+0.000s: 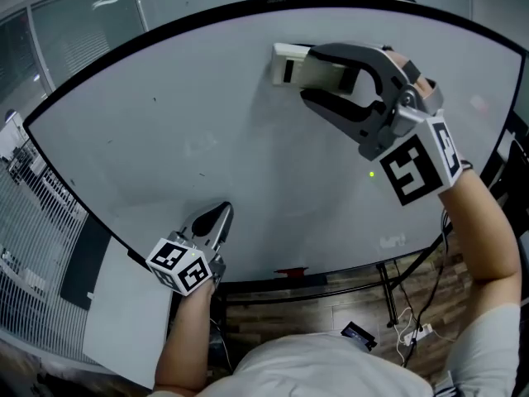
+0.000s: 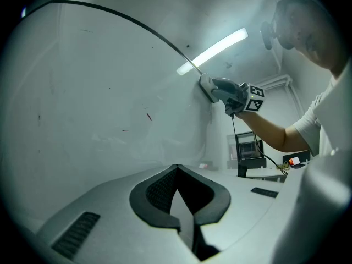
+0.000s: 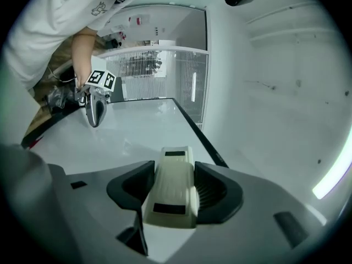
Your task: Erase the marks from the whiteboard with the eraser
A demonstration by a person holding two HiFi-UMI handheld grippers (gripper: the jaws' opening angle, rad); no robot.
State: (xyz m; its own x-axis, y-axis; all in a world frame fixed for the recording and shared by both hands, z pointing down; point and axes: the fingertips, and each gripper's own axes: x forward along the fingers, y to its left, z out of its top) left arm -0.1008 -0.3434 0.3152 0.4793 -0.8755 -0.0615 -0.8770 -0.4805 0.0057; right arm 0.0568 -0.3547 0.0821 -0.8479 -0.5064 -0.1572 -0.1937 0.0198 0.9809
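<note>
Wood flooring (image 1: 331, 304) sat nearest under the head camera, a power strip (image 1: 417, 332) and loose cables on it, just below the bottom rail of the whiteboard (image 1: 207, 122). Next up, the left gripper (image 1: 221, 215) hung low at the board's near edge, jaws pinched together on nothing; its own view confirmed the pads meeting at the tips. That same view caught what the head view barely gave: two short red strokes (image 2: 148, 116) around the middle of the board, plus a dark speck further left. From above, only a few faint flecks and a small green dot (image 1: 372, 174) toward the right side showed.

Plenty of bare white lay between the two tools, which were well apart. Far up, the right gripper (image 1: 312, 74) was clamped on the eraser (image 1: 283, 64). Its own view gave the best look: a cream, ribbed plastic block with two dark rectangular insets on its back, squeezed across its width between the dark pads, front end poking out past them. The black frame (image 3: 198, 132) ran just beside it there. The left gripper view showed the eraser laid against the board right at that top edge, with little room beyond it and open board back toward the near rail. Wire mesh (image 1: 33, 222) stood off the left edge, and glass panels (image 1: 83, 23) lay past the top.
</note>
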